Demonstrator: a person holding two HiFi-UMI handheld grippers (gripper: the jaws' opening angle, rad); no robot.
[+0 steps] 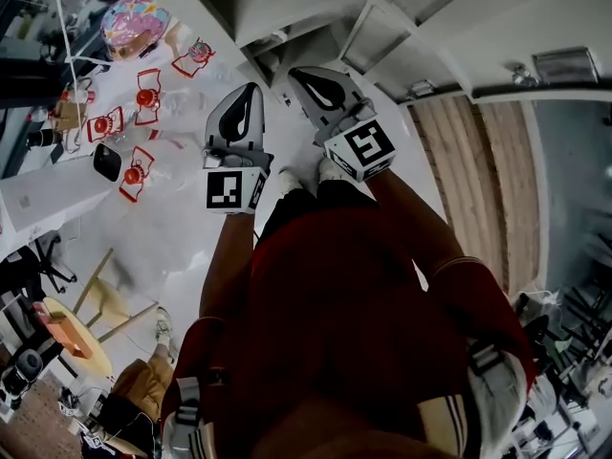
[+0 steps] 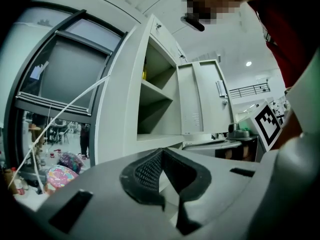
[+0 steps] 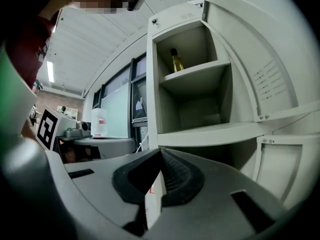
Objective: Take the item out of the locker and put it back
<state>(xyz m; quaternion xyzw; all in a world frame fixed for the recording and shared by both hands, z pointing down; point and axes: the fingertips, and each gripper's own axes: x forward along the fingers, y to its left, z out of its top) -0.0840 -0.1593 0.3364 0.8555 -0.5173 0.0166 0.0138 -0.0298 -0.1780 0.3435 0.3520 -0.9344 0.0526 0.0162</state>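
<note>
The grey locker (image 3: 192, 129) stands open in front of me, its door (image 3: 250, 59) swung out to the right. A small bottle of yellow liquid (image 3: 174, 60) stands upright at the back left of the upper shelf (image 3: 197, 74); the shelf below it looks bare. In the left gripper view the same locker (image 2: 150, 109) shows its shelves, with only a yellow sliver of the bottle (image 2: 144, 74) visible. My left gripper (image 2: 161, 151) (image 1: 247, 98) and right gripper (image 3: 160, 151) (image 1: 304, 76) are both shut with nothing in them. They are held side by side, short of the locker.
A white table (image 1: 57, 194) at the left carries red wire holders (image 1: 134, 172) and a colourful bag (image 1: 134, 22). A wooden stool (image 1: 100, 304) stands below it. A strip of wooden flooring (image 1: 478, 180) runs at the right. A white jug (image 3: 99, 122) sits on a counter left of the locker.
</note>
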